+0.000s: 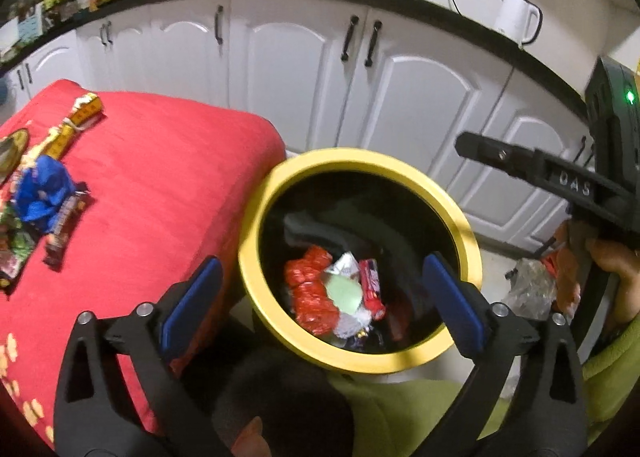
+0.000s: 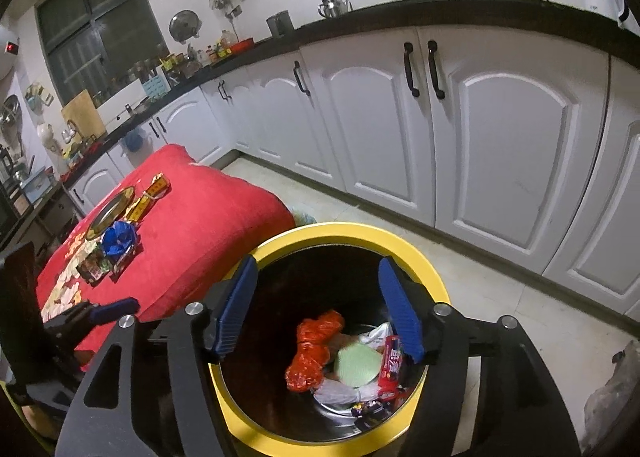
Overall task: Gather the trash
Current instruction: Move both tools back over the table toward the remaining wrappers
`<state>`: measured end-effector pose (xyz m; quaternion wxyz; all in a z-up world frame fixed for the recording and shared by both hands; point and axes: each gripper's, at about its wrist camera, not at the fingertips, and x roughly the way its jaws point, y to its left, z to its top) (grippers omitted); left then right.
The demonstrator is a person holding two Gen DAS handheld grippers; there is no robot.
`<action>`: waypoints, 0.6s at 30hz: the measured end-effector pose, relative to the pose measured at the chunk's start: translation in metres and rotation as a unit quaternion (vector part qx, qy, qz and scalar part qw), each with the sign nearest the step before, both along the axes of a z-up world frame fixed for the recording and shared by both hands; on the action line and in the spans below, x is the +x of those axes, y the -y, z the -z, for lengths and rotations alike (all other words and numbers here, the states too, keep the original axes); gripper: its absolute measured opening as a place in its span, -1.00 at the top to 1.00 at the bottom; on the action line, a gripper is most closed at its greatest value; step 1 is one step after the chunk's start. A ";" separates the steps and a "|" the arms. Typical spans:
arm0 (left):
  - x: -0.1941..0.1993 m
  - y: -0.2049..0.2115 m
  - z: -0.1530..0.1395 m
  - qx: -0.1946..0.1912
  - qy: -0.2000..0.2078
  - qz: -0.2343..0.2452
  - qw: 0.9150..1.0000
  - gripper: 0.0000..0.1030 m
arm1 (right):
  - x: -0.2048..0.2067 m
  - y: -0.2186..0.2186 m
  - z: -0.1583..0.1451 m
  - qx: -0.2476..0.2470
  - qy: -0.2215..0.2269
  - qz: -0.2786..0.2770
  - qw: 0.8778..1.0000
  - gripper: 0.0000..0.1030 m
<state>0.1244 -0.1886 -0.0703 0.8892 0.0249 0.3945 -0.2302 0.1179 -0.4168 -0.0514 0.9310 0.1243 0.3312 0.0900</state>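
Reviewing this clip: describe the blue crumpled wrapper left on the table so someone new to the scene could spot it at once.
Start at the red-covered table left of the yellow-rimmed bin. Near its far left side lies a cluster of litter beside a gold-rimmed plate. The blue wrapper is the only solid blue, scrunched lump there; its neighbours are flat yellow packets and dark printed wrappers.

A red cloth [image 1: 160, 177] covered the surface [image 2: 208, 209], with a pale flower print along its near-left edge. On it, toward the far-left side, lay a cluster of litter: a yellow wrapper [image 1: 82, 115] farthest back, a crumpled blue wrapper [image 1: 44, 189] nearer, a dark candy bar wrapper [image 1: 64, 229] touching the blue one, and a green-and-red printed packet [image 1: 14, 253] at the left edge. A round gold-rimmed plate [image 2: 110, 213] sat beside the yellow wrapper. Just beside the surface's right corner, a yellow-rimmed bin [image 2: 400, 245] stood on the pale tiled floor [image 2: 500, 317].
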 end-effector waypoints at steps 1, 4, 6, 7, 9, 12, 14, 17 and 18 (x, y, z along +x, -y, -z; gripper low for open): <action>0.000 -0.003 -0.003 0.000 0.005 -0.006 1.000 -0.79 | -0.002 -0.001 -0.003 -0.001 0.004 0.001 1.000 -0.23; -0.003 -0.013 -0.015 -0.003 0.024 -0.024 0.999 -0.79 | -0.006 -0.007 -0.011 -0.006 0.019 0.000 1.000 -0.29; -0.005 -0.021 -0.024 -0.003 0.043 -0.041 0.998 -0.79 | -0.010 -0.013 -0.018 -0.008 0.030 -0.004 1.000 -0.31; -0.006 -0.024 -0.028 -0.003 0.050 -0.048 0.998 -0.79 | -0.011 -0.015 -0.021 -0.007 0.035 -0.006 0.999 -0.32; -0.007 -0.033 -0.036 -0.004 0.066 -0.063 0.996 -0.79 | -0.013 -0.023 -0.028 -0.008 0.046 -0.013 0.999 -0.33; -0.008 -0.049 -0.050 -0.006 0.089 -0.088 0.992 -0.79 | -0.015 -0.036 -0.038 -0.009 0.059 -0.026 0.998 -0.35; -0.010 -0.061 -0.058 -0.007 0.102 -0.102 0.990 -0.79 | -0.015 -0.044 -0.044 -0.008 0.065 -0.035 0.997 -0.35; -0.013 -0.081 -0.069 -0.006 0.123 -0.125 0.984 -0.79 | -0.014 -0.059 -0.052 -0.011 0.074 -0.051 0.996 -0.36; -0.013 -0.087 -0.072 -0.006 0.127 -0.131 0.983 -0.79 | -0.013 -0.065 -0.054 -0.010 0.076 -0.057 0.995 -0.36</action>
